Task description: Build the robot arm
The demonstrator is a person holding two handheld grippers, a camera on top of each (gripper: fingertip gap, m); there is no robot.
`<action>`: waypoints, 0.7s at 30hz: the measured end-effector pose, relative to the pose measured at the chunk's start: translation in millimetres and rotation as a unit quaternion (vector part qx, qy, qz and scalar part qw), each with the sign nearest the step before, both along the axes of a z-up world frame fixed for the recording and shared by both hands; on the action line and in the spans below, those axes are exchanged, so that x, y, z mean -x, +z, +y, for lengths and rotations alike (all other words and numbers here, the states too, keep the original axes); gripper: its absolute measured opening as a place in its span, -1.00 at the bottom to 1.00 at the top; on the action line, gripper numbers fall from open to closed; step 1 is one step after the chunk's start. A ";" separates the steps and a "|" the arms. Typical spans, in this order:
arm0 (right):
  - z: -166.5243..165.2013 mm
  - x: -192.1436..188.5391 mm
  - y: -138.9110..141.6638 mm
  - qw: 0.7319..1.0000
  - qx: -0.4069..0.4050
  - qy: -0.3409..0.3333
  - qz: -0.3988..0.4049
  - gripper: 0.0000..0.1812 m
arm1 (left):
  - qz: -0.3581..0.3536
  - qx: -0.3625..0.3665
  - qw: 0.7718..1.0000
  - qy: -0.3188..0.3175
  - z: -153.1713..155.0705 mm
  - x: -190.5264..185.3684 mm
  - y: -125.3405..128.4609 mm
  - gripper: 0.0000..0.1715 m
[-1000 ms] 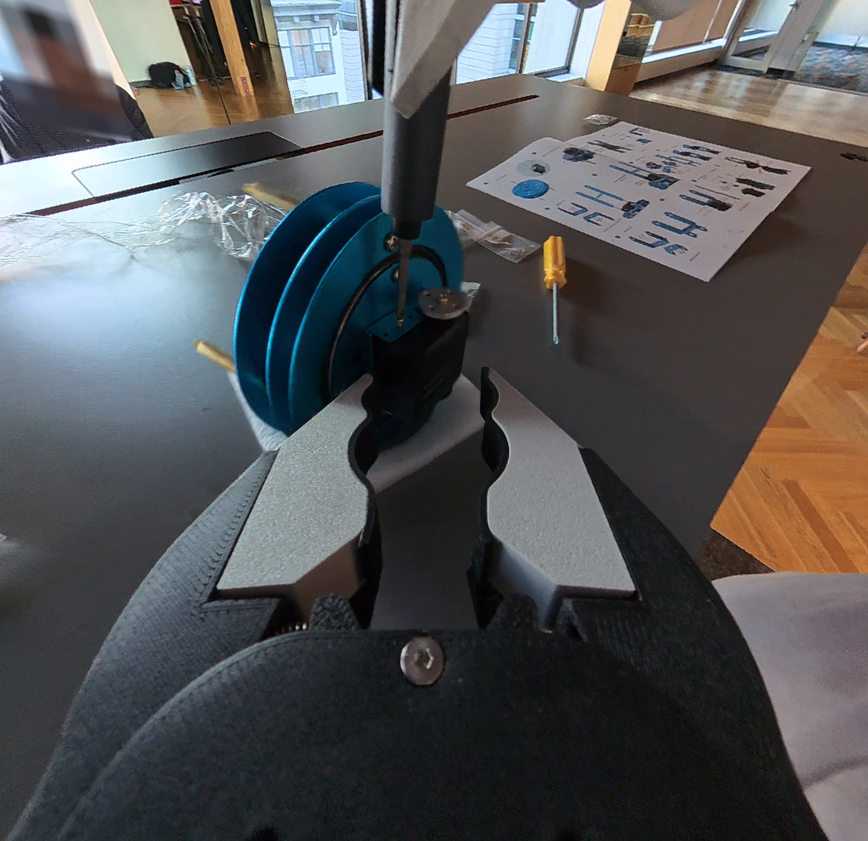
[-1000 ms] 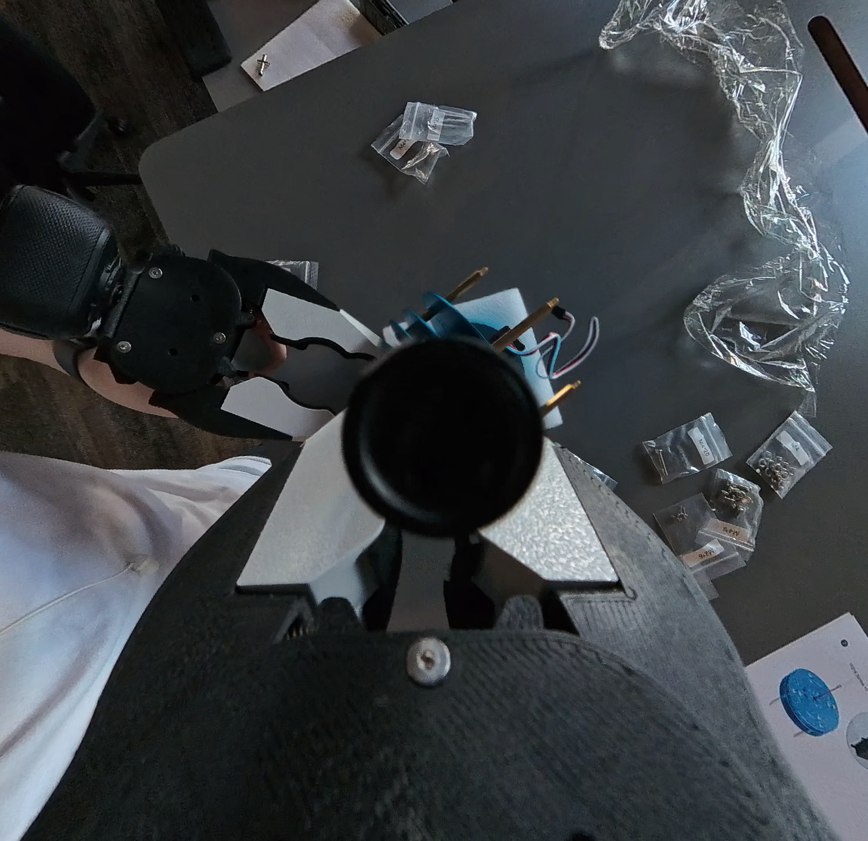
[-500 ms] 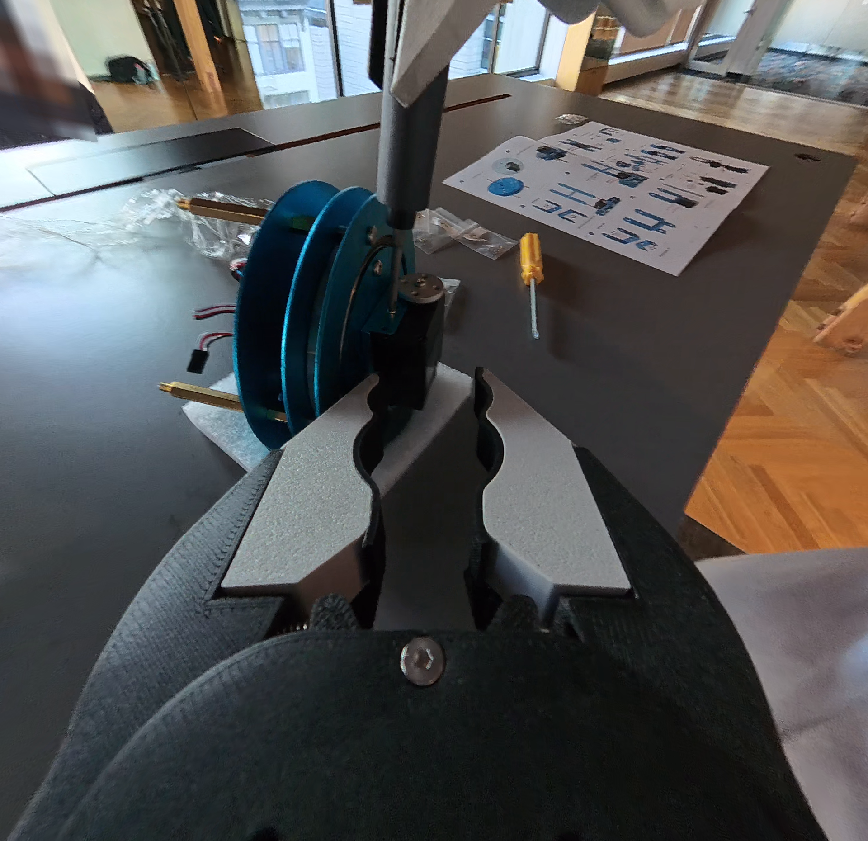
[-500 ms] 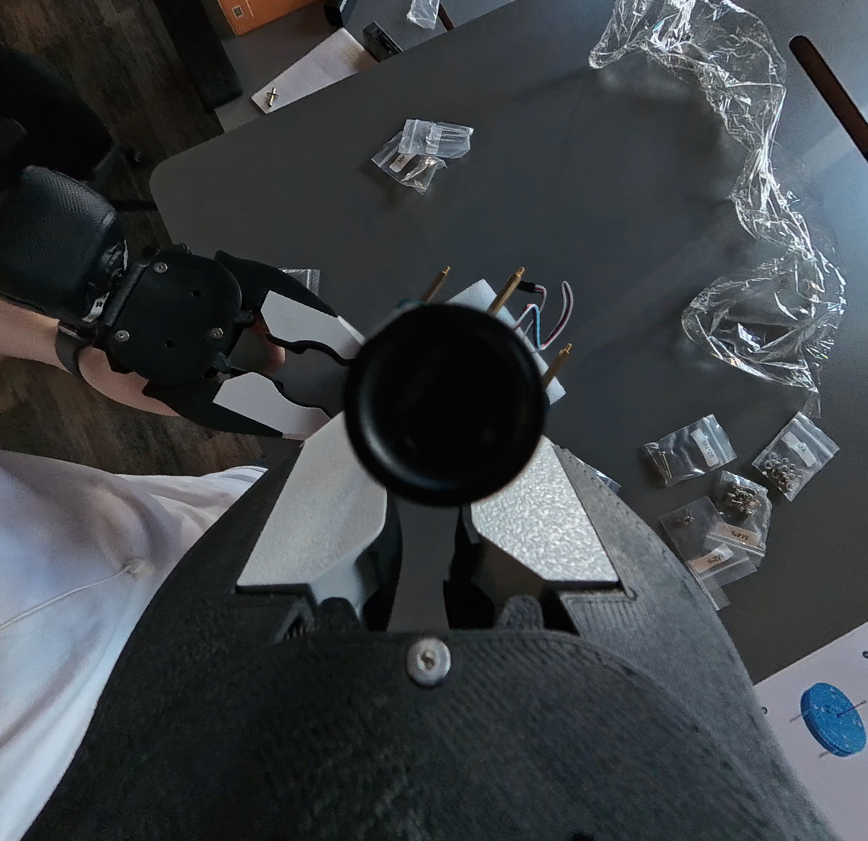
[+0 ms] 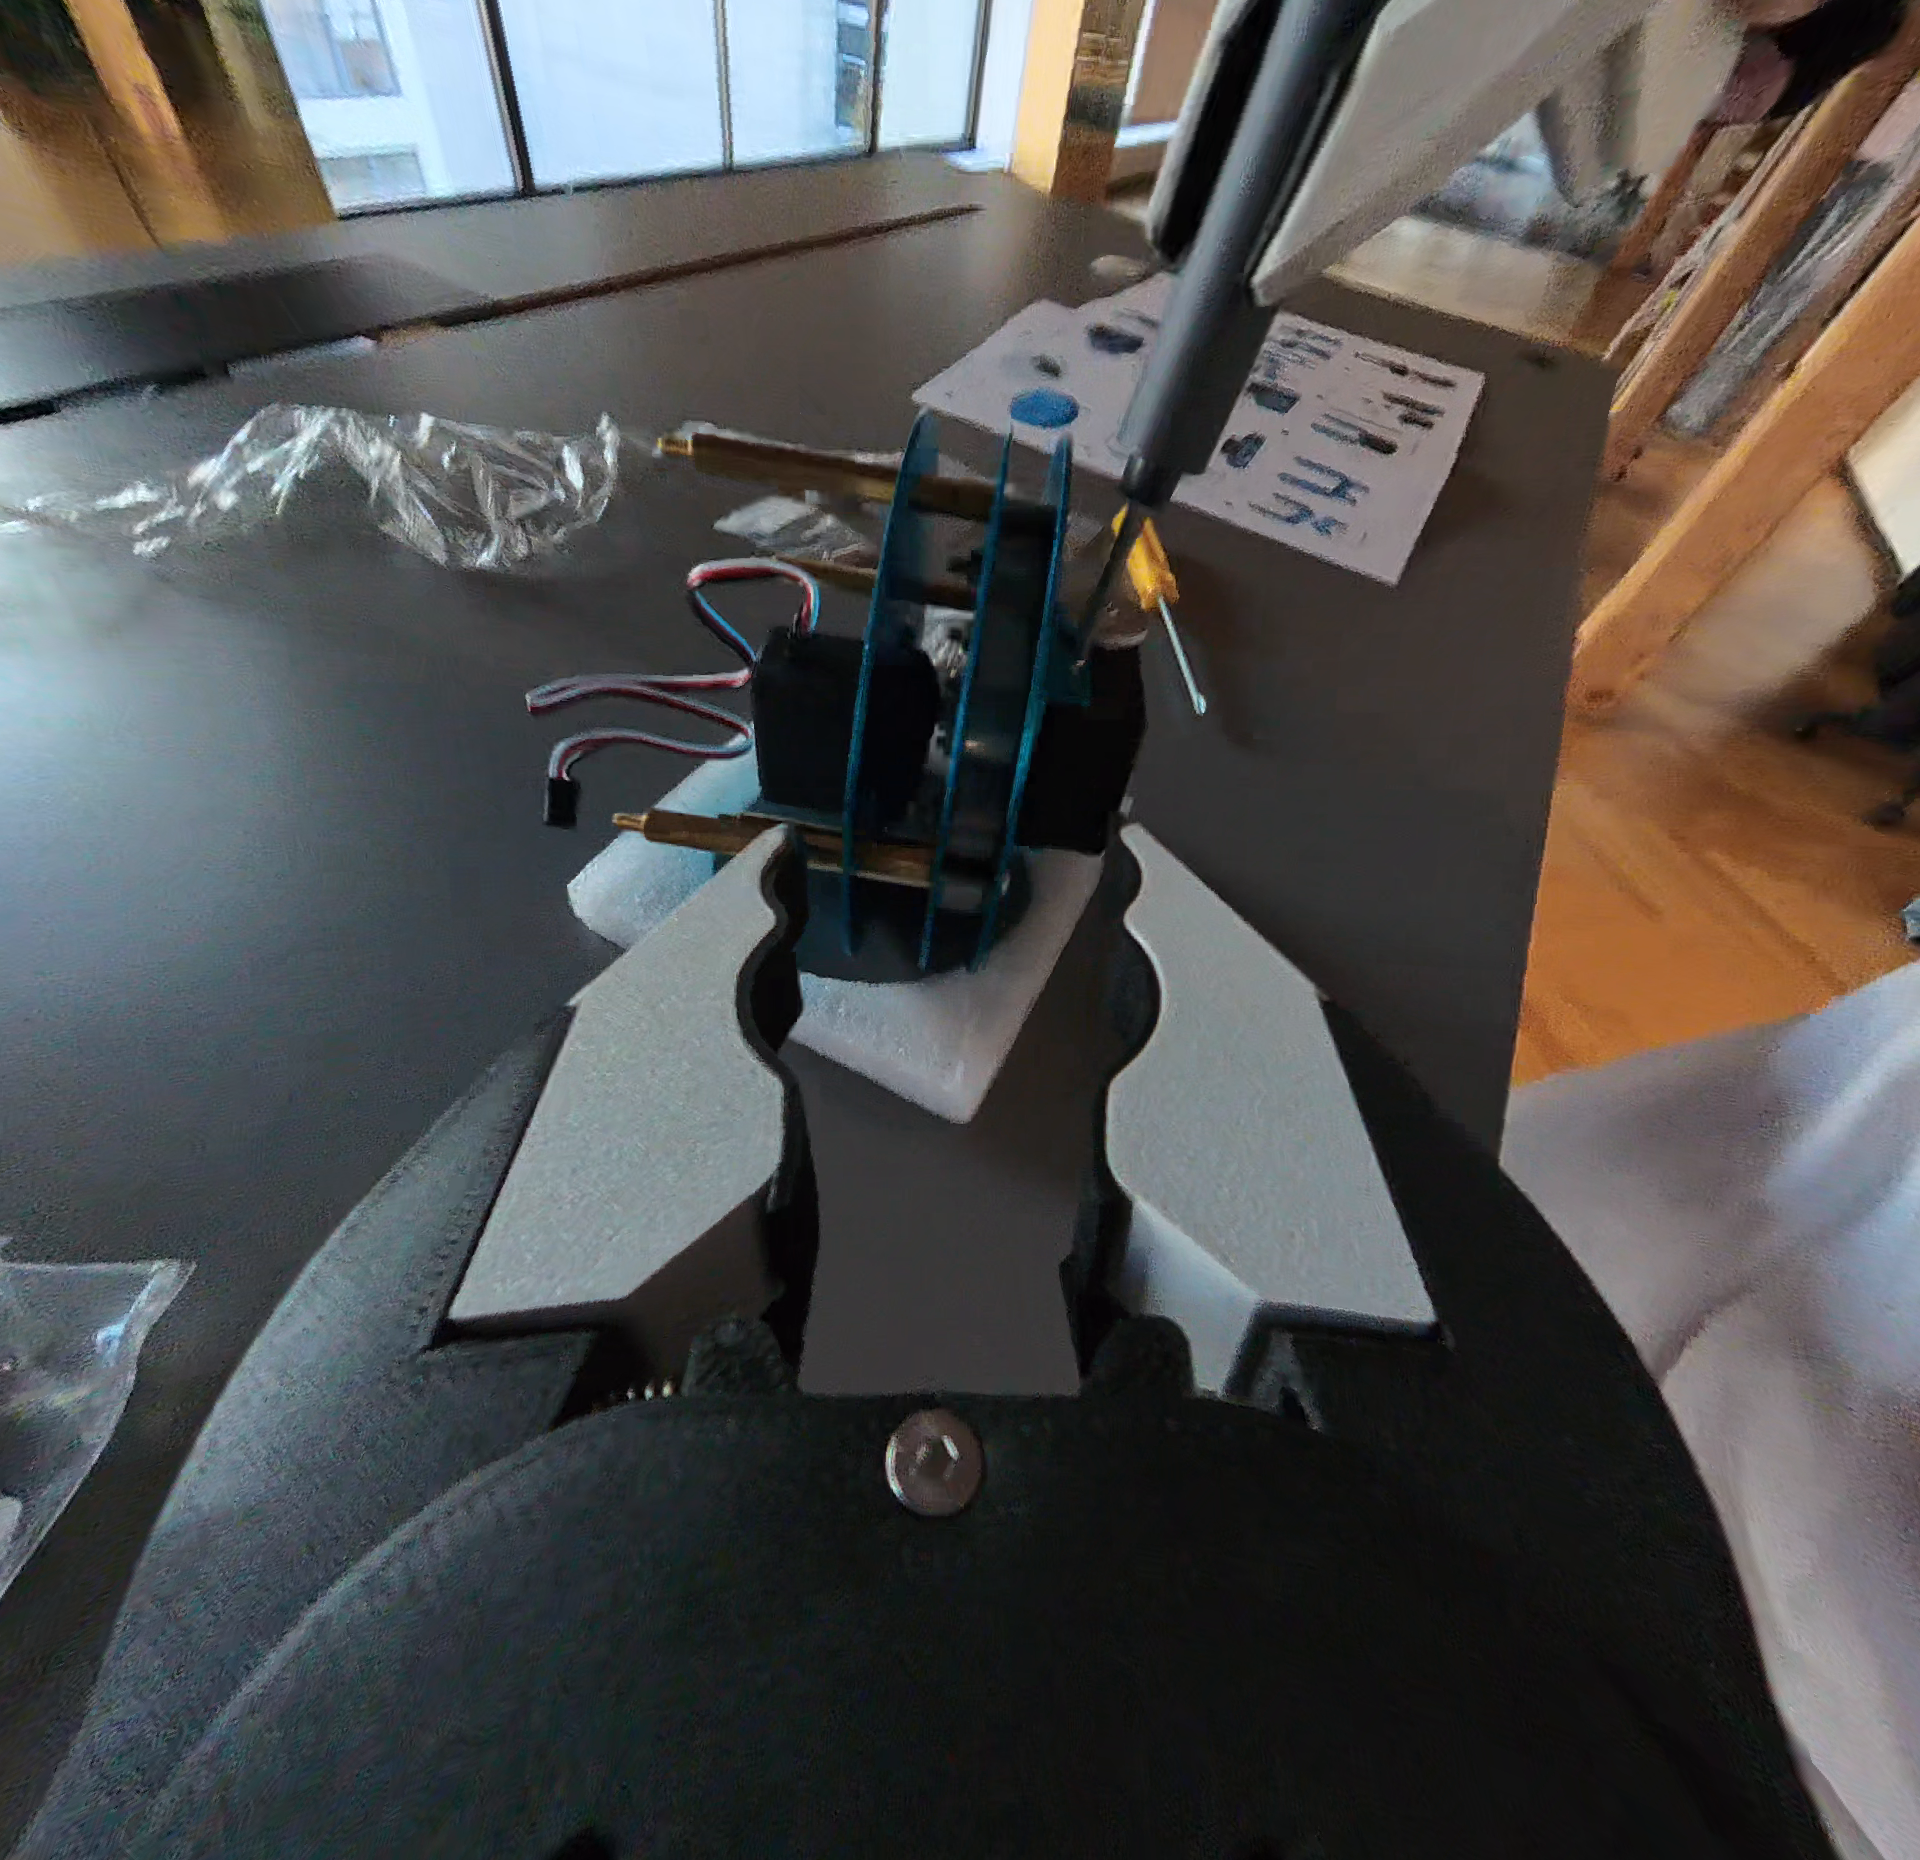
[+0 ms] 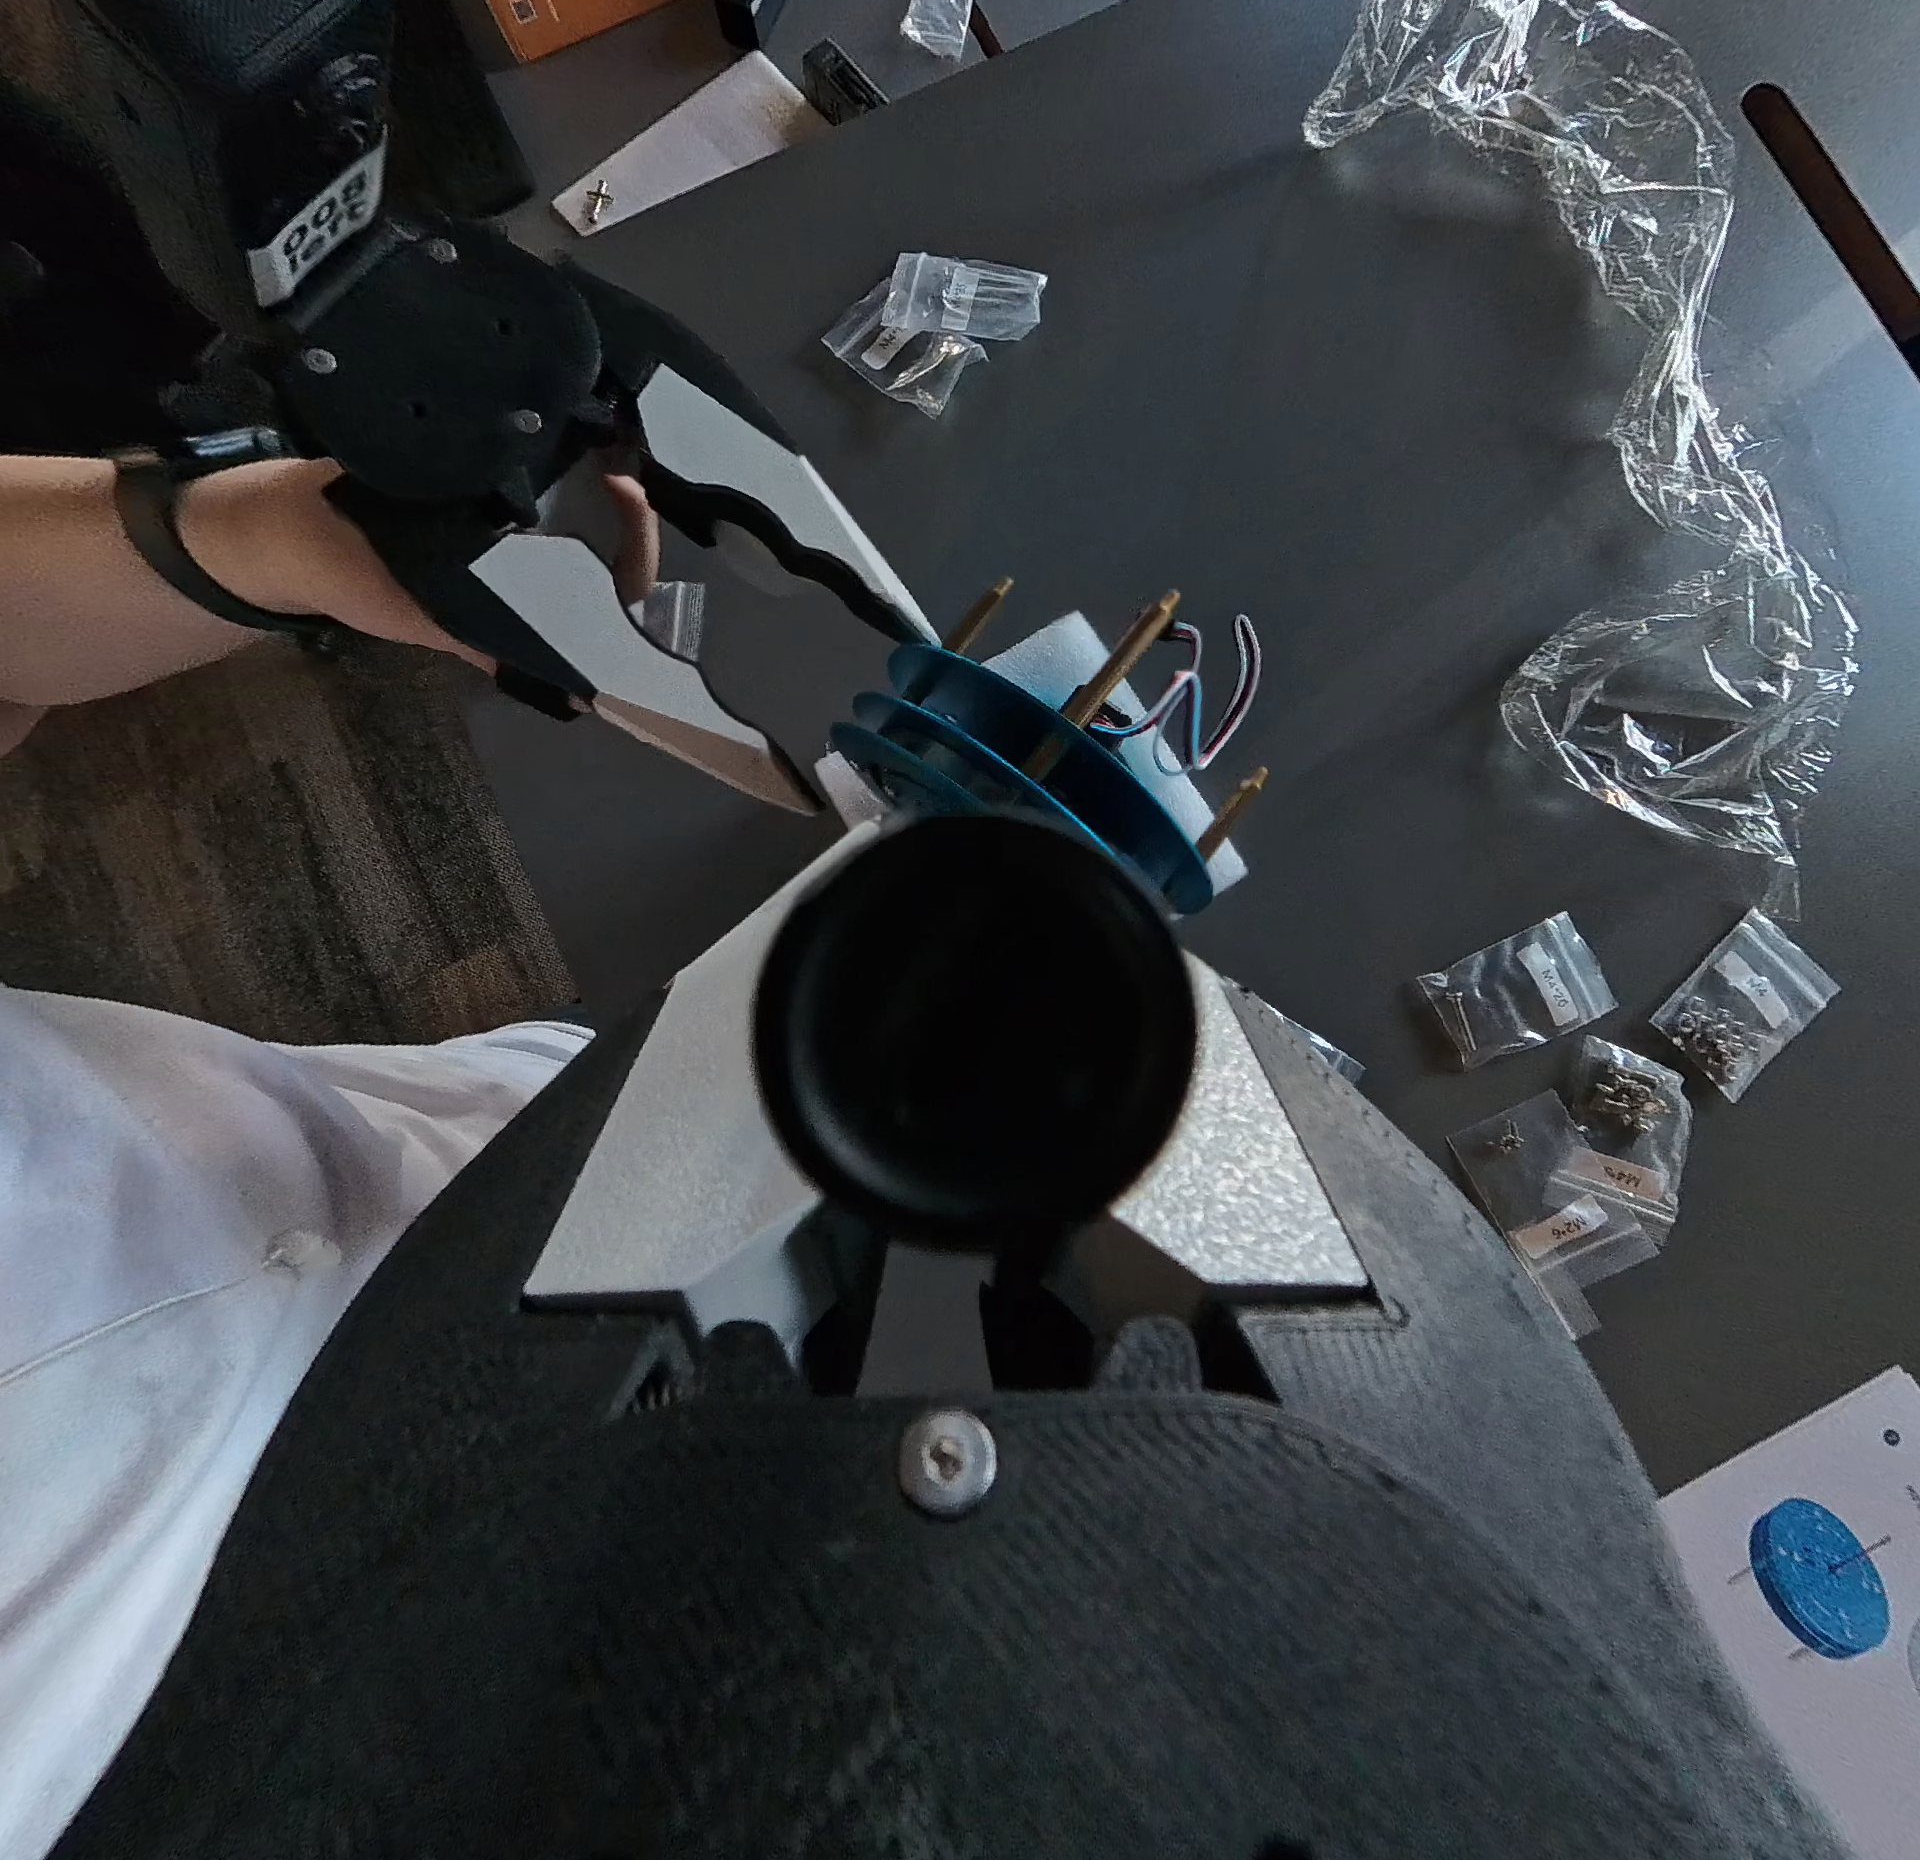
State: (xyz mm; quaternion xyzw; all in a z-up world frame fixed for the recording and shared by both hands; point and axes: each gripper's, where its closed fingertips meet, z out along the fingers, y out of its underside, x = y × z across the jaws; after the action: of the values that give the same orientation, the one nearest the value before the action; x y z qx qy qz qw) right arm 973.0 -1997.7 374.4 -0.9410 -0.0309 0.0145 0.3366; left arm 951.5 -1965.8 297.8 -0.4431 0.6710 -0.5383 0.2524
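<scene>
A stack of blue discs (image 5: 961,667) on brass standoffs, with black servos and red-and-white wires, stands edge-on on a white foam pad (image 5: 935,1041). My left gripper (image 5: 951,854) is open, its fingertips either side of the near edge of the discs and the pad. It also shows in the right wrist view (image 6: 862,714). My right gripper (image 6: 977,979) is shut on a dark screwdriver (image 6: 977,1031), whose round handle end hides its tips. In the left wrist view the screwdriver (image 5: 1195,335) leans in from the upper right, its tip on the right face of the stack.
A yellow screwdriver (image 5: 1158,584) and a printed sheet (image 5: 1299,428) lie beyond the stack. Crumpled clear wrap (image 6: 1662,460) is on the far side of the dark table (image 6: 1299,356). Small bags of hardware (image 6: 1621,1072) lie to the right, with two more (image 6: 935,314) farther off. The table edge and wood floor (image 5: 1683,875) are close on the right. About 9 cm separates my left fingertips from my right.
My left gripper has swung round the stack, so the discs now show edge-on, and its jaws stand a little wider. The screwdriver now leans from the upper right instead of standing upright.
</scene>
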 end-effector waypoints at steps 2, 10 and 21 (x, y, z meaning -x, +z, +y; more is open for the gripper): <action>0.0 -0.2 -0.1 1.000 0.001 -0.001 0.002 -0.78 | -0.010 -0.005 1.000 0.005 1.1 -2.7 -0.7 -0.42; 1.1 -2.8 0.9 1.000 0.004 -0.005 -0.005 -0.79 | -0.024 -0.044 0.998 0.026 -6.8 5.1 -1.4 -0.52; -1.2 -14.1 1.8 1.000 0.000 -0.021 -0.015 -0.81 | -0.021 -0.027 0.999 0.018 -31.7 14.6 2.6 -0.56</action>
State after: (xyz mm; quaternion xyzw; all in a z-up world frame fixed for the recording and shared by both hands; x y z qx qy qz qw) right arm 987.1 -1998.9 376.2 -0.9416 -0.0162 -0.0069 0.3363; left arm 936.9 -1997.5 300.4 -0.4366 0.6720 -0.5246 0.2875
